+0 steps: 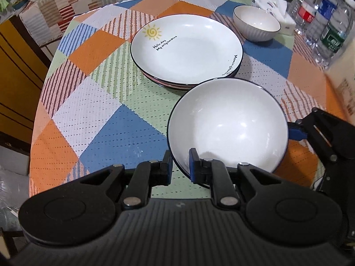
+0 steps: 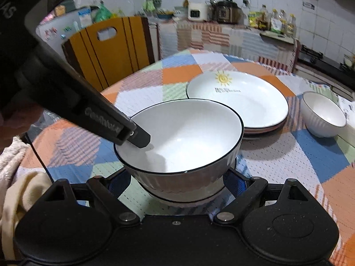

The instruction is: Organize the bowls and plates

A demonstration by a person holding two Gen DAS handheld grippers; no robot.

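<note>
A white bowl with a dark rim (image 1: 228, 124) stands on the patchwork tablecloth in front of both grippers. My left gripper (image 1: 180, 166) is shut on its near rim, one finger inside and one outside. In the right wrist view the same bowl (image 2: 188, 133) sits between the wide-open fingers of my right gripper (image 2: 177, 184), which flank its base. A stack of white plates (image 1: 186, 48), the top one with a sun drawing, lies behind the bowl; the stack also shows in the right wrist view (image 2: 239, 99). A second white bowl (image 1: 256, 23) stands at the far right, also in the right wrist view (image 2: 324, 113).
Several water bottles (image 1: 328, 22) and a tissue box (image 1: 275, 6) stand along the table's right edge. A yellow wooden chair (image 2: 111, 46) stands at the table's far side. A counter with appliances (image 2: 221, 11) runs behind. Cloth (image 2: 20, 181) lies at the left.
</note>
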